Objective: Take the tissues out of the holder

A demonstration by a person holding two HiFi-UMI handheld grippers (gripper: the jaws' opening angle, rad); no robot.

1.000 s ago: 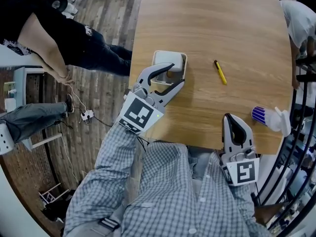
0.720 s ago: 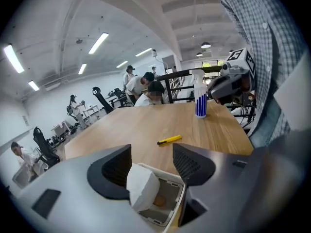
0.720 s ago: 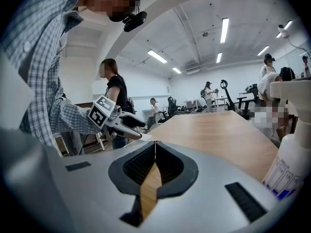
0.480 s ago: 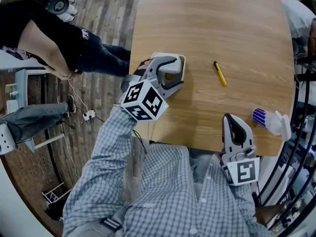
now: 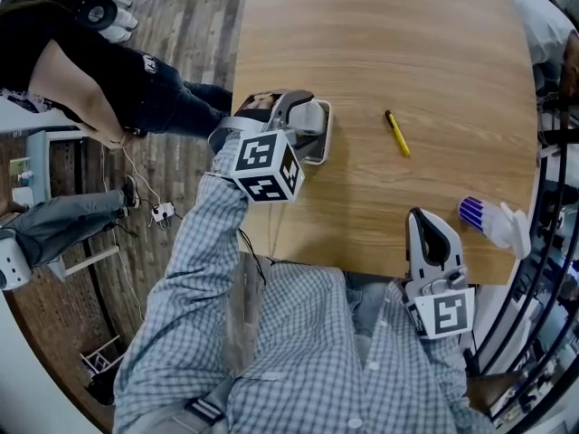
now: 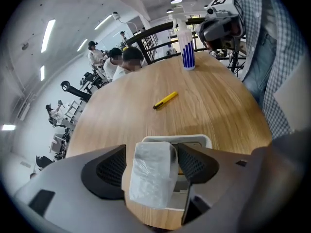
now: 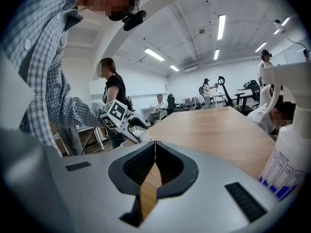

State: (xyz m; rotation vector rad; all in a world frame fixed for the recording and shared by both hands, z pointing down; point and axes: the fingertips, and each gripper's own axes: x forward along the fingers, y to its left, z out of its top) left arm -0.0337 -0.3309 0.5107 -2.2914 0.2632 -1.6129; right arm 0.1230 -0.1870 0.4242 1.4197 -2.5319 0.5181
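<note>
left arm in a checked sleeve reaches out toward centre left of the head view. left gripper (image 5: 305, 118) tips steeply down over the white holder (image 5: 318, 152) near the table (image 5: 407, 43) left edge, its marker cube facing up. its jaws have just been opening and stand wide. in the left gripper view (image 6: 151, 163) the wrapped tissues (image 6: 151, 176) stand upright in the holder (image 6: 197, 139) between the two pads, which sit just beside the pack, no squeeze visible. right gripper (image 5: 432, 229) is held close to the body at lower right of the head view, pointing up the frame, about level. in the right gripper view (image 7: 154, 147) its jaws meet at the tips with nothing between them. yellow pen (image 5: 396, 134) lies right of the holder, well apart. blue-striped spray bottle (image 5: 488, 220) lies at the right edge. scale marks on the bottle (image 7: 291, 154) are too small to read. no brand readable on the tissues, and the cubes carry only black and white square markers.
</note>
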